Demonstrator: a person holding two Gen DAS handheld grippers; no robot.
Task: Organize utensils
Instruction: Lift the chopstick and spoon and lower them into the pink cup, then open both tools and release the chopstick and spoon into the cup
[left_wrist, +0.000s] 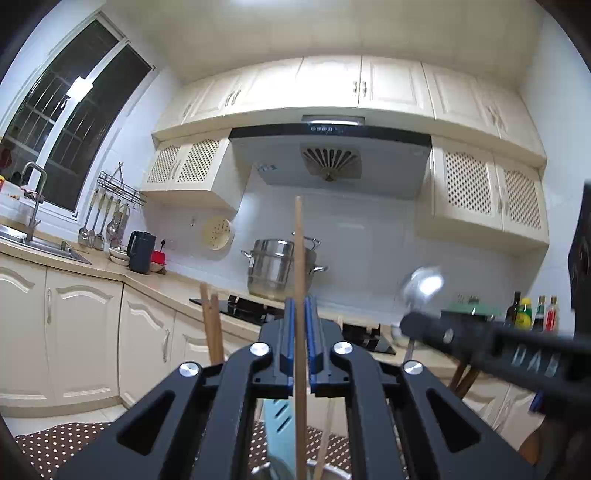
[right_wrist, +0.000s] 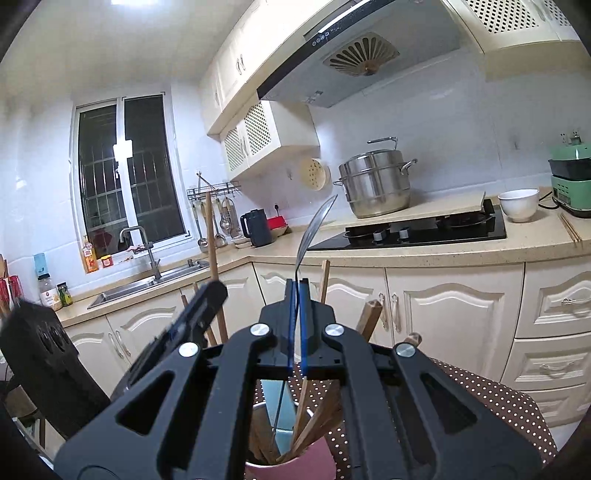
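My left gripper (left_wrist: 300, 304) is shut on a thin wooden chopstick (left_wrist: 298, 240) that stands upright and reaches well above the fingers. My right gripper (right_wrist: 298, 284) is shut on the handle of a metal spoon (right_wrist: 316, 225), bowl end up and curving right. Under both grippers a pink cup (right_wrist: 295, 467) holds several wooden utensils (right_wrist: 314, 424), and the spoon's handle reaches down into it. The right gripper (left_wrist: 406, 325) and its blurred spoon (left_wrist: 424, 284) show at the right of the left wrist view. The left gripper (right_wrist: 216, 290) and its chopstick (right_wrist: 211, 236) show at the left of the right wrist view.
The cup stands on a brown polka-dot cloth (right_wrist: 480, 398) beside a light-blue holder (right_wrist: 273, 398). Behind runs a counter with a black hob (right_wrist: 424, 229), a steel steamer pot (right_wrist: 373, 184), a white bowl (right_wrist: 519, 205), a green appliance (right_wrist: 570, 177) and a sink (right_wrist: 147, 284).
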